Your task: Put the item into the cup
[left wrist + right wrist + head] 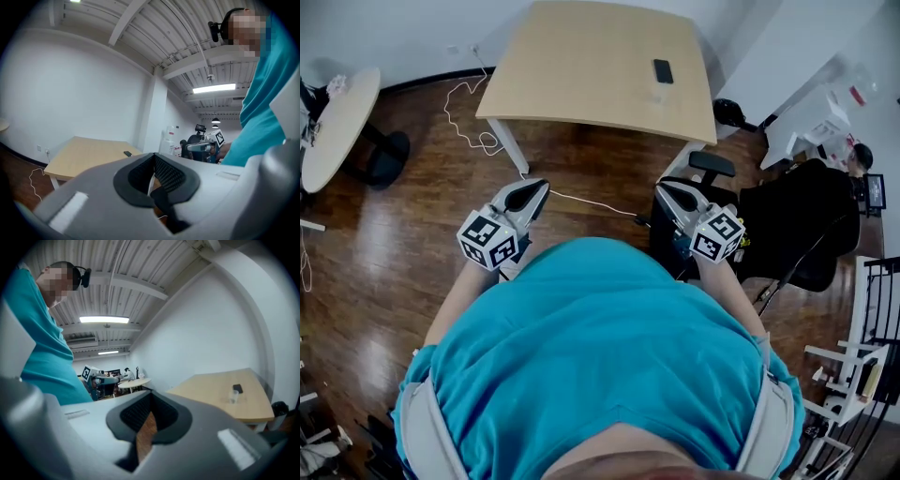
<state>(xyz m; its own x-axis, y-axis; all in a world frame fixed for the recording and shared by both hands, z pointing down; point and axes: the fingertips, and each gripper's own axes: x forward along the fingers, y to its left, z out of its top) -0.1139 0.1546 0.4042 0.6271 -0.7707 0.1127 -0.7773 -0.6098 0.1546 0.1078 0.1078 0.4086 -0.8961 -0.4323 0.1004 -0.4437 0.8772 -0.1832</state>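
Teal shirt (600, 356): fills the foreground.
Left gripper (528, 195): jaws clenched, nothing between.
Right gripper (675, 199): jaws clenched, empty.
Table (581, 66): well ahead.
Dark flat item (663, 71): on table, just beside clear cup (233, 396); likely stiff, light, slick, so pinch its long edges.

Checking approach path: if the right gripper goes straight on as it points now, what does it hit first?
Nothing close. The right gripper seems aimed at the near edge of the wooden table, left of the cup; it might pass above the tabletop, depth unclear.
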